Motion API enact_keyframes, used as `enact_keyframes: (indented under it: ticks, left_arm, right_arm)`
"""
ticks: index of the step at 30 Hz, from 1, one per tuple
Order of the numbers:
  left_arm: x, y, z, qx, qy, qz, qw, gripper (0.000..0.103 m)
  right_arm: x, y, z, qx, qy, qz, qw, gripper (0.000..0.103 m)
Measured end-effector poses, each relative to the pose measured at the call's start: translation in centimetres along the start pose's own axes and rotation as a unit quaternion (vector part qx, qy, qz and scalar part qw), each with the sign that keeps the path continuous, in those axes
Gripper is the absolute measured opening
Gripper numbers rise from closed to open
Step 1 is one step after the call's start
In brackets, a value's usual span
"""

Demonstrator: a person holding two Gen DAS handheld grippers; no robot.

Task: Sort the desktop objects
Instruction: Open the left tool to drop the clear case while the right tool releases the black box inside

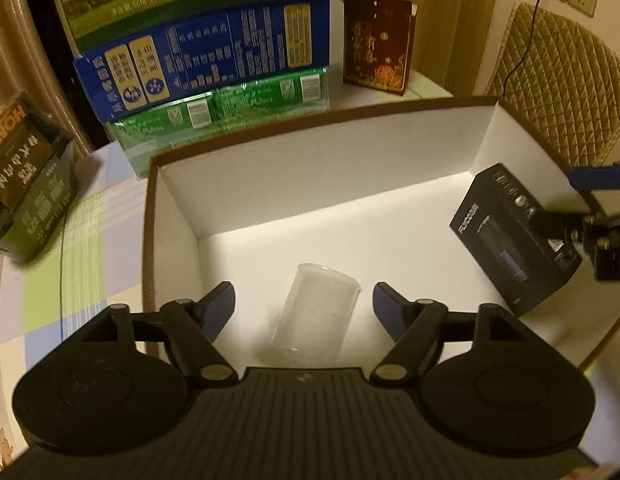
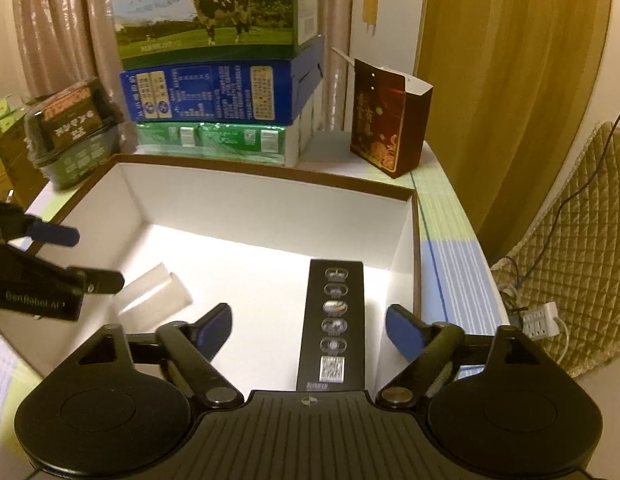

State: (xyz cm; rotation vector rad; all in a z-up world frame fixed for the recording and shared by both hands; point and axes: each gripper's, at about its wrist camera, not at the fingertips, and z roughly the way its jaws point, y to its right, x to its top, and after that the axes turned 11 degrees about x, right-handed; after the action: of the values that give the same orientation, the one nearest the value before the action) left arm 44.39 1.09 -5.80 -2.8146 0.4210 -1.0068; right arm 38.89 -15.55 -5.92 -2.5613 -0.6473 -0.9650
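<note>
A large white box with a brown rim (image 1: 269, 128) (image 2: 269, 174) lies open on the table. Inside it a clear plastic cup (image 1: 316, 312) lies on its side, also in the right wrist view (image 2: 155, 292). A black product box (image 1: 514, 236) (image 2: 334, 324) lies on the box floor at the right. My left gripper (image 1: 303, 308) is open above the cup, its fingers apart on either side and not touching. My right gripper (image 2: 310, 328) is open over the black box, fingers apart on either side. Each gripper shows at the edge of the other's view.
Stacked milk cartons (image 1: 205, 60) (image 2: 213, 80) stand behind the box. A dark red gift bag (image 1: 376, 44) (image 2: 390, 120) stands at the back right. A dark snack pack (image 1: 25, 172) (image 2: 73, 128) sits at the left. A quilted chair (image 1: 562, 92) and a power strip (image 2: 542, 320) are right of the table.
</note>
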Motion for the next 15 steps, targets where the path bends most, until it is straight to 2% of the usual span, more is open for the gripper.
enact_keyframes:
  ticks: [8,15]
  left_arm:
    - [-1.0,-0.5,-3.3,0.002,0.008,-0.019,0.9998,0.083]
    - [-2.0,-0.5,-6.3,0.014,0.016,-0.036,0.9991,0.085]
  right_arm:
    - [-1.9,-0.7,-2.9,0.001,0.000,0.012,1.000,0.093]
    - [-2.8,-1.4,-5.3,0.009,0.004,0.024,1.000,0.097]
